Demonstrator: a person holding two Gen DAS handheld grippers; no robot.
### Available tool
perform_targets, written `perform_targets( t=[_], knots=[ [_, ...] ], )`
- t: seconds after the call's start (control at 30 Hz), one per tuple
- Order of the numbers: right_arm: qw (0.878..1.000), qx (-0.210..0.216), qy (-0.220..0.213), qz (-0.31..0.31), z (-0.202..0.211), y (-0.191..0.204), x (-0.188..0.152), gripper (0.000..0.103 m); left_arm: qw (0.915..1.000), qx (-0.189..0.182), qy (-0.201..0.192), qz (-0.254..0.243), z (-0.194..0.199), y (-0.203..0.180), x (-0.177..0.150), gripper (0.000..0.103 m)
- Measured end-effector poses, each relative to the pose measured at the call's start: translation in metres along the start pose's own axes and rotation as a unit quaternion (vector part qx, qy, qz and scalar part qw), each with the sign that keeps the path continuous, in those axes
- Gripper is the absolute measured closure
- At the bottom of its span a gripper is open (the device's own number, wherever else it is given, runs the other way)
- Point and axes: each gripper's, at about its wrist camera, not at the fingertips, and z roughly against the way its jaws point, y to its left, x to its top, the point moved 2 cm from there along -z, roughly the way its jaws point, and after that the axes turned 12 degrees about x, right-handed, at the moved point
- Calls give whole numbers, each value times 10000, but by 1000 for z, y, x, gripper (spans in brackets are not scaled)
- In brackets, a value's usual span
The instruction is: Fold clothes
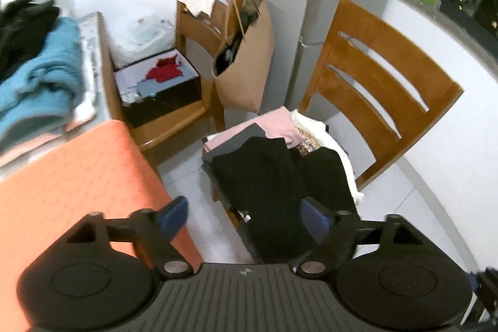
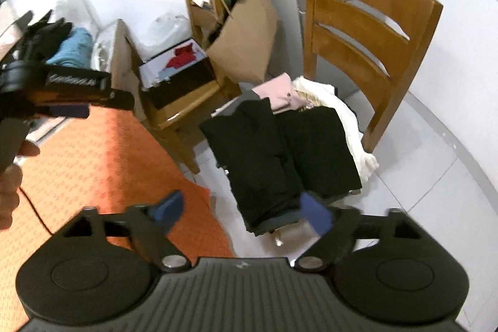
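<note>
Both hand-held grippers, left hand-held gripper (image 1: 244,215) and right hand-held gripper (image 2: 241,212), gape wide with nothing in them, above the folded black garment (image 2: 280,151) topping the stack on one chair (image 2: 370,21). Looks like between folds; next grab is probably the blue towel (image 1: 40,73) on the counter (image 1: 71,173). Two chairs total.

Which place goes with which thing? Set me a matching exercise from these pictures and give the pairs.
Things:
1. folded black garment
2. crumpled teal blue cloth
3. red cloth
4. brown paper bag

Places:
A. in the open black box on the far wooden chair
B. on top of the clothes pile on the near wooden chair
C. standing on the floor between the two chairs
D. on the table beyond the orange cloth

Pairs: 1-B, 2-D, 3-A, 4-C
</note>
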Motion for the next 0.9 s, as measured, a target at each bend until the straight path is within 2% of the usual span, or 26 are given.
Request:
perform_targets(
  t=[0.07,0.23,0.5,0.6,0.83,0.9],
  knots=[
    [9999,34,30,149,13,7,1,0,9998,134,-136,85,22,7,-8,6],
    [9985,66,104,528,41,20,3,0,9980,409,-307,364,68,22,-32,0],
    [9919,303,87,1232,77,56,-6,0,9952,602,-354,687,125,60,-81,0],
    [9891,289,59,1445,86,77,-13,0,9945,687,-416,669,137,79,-98,0],
    [9864,232,-5,1628,87,146,-39,0,9901,1174,-609,471,157,144,-133,0],
    [9870,246,-10,1589,84,167,-46,0,9904,1148,-669,392,164,166,-143,0]
  ],
)
